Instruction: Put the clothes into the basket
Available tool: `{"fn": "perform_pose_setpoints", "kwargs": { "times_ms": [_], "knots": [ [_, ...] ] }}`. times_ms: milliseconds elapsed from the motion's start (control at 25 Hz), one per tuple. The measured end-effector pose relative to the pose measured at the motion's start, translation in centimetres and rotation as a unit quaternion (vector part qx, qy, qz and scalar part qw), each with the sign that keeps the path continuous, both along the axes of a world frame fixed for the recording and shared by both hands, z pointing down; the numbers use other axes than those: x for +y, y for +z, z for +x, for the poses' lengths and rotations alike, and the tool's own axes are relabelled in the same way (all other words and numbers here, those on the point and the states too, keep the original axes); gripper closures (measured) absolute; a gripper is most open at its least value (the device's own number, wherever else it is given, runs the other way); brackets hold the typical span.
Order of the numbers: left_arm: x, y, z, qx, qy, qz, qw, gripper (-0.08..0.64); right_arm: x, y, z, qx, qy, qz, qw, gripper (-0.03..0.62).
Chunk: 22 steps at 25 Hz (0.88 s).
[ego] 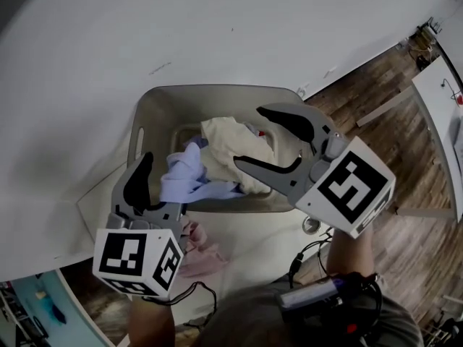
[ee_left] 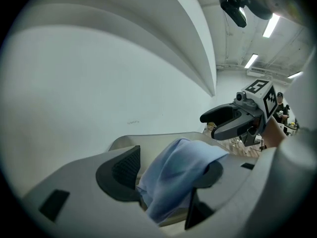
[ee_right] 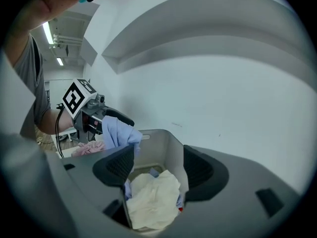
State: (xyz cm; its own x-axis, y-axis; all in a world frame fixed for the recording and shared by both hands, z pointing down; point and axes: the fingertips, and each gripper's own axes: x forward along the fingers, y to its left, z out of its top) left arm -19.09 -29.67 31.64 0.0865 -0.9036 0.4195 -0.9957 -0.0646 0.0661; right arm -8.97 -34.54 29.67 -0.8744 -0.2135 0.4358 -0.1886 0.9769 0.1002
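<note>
Partly done: left claw (ego: pixel 160 179) spread, blue cloth (ego: pixel 189 178) merely draped over one jaw above rim of basket (ego: pixel 163 103), not dropped yet. Left to do: pink cloth (ego: pixel 199 255) at near edge of tabletop (ego: pixel 253 248). Already inside: cream cloth (ego: pixel 231 147). Above it, right claw (ego: pixel 248 136) spread, empty.

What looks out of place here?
A pink garment lies on the table outside the basket, near the table's edge. The blue cloth hangs draped over one jaw of the left gripper, not clamped.
</note>
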Motion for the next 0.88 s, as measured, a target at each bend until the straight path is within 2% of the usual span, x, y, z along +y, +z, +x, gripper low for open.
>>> {"fn": "perform_pose_setpoints", "kwargs": {
  "times_ms": [600,880],
  "knots": [
    [5.7,-2.2,2.8,-0.004,0.007,0.010,0.9999,0.314,7.7,-1.5,0.6,-0.024,-0.049,0.007,0.998,0.270],
    [9.7,-3.0,2.9,-0.005,0.003,0.018,0.9998,0.315,12.0,-1.8,0.5,-0.022,-0.064,0.013,0.998,0.270]
  ]
}}
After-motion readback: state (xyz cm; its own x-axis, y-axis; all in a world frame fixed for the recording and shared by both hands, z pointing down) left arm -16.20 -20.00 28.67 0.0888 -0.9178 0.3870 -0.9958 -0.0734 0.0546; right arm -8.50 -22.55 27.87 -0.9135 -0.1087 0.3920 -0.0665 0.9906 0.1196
